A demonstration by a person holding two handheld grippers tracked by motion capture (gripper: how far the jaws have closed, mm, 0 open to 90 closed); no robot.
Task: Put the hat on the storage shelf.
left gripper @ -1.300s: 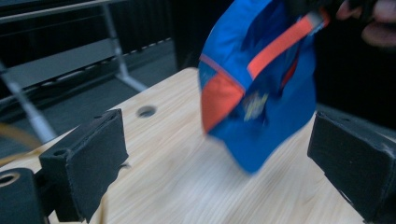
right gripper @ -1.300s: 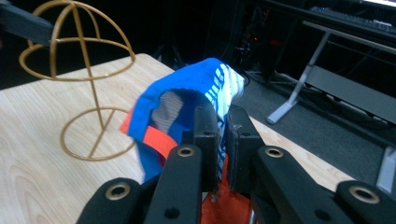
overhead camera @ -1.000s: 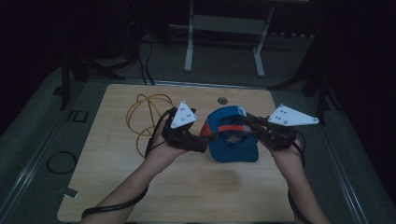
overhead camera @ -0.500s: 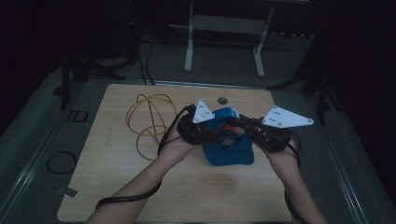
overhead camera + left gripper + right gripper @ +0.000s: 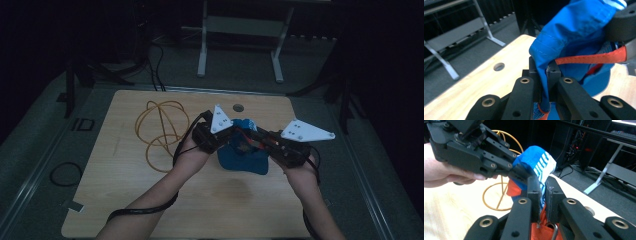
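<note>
Table: light wooden table (image 5: 125, 200), seen from high view; round hole (image 5: 238, 107) near far edge.
Blue item: blue fabric cap or bag (image 5: 243, 159) w/ orange trim and a white-striped patch, held up at table centre betw. both grippers; lower part appears to rest on the tabletop, exact kind can't be told.
L gripper: left gripper (image 5: 231, 134) is held in left hand (image 5: 190, 155), grey plate on top, angled toward the item from its left. In left gripper view, jaws are seen clamped on a fold of blue fabric (image 5: 544, 85), fabric pinched tight betw. pads; orange strap (image 5: 589, 58) runs off to the right.
R gripper: right gripper (image 5: 253, 139) is held in right hand (image 5: 300, 170), grey plate on top, pointed at the item from its right. In right gripper view, jaws are closed on fabric (image 5: 543, 192), blue/white edge above, orange below; a metal ring (image 5: 554, 231) is seen near the base.
Grippers rel.: tips close together at the item's top, w/ left gripper body (image 5: 474, 152) seen just beyond in right gripper view.
Cable: yellow coiled cable (image 5: 160, 130) lies on table, left of the hands, apart from the item.
Backgrd: metal stand legs (image 5: 240, 45) on dark floor beyond table.
</note>
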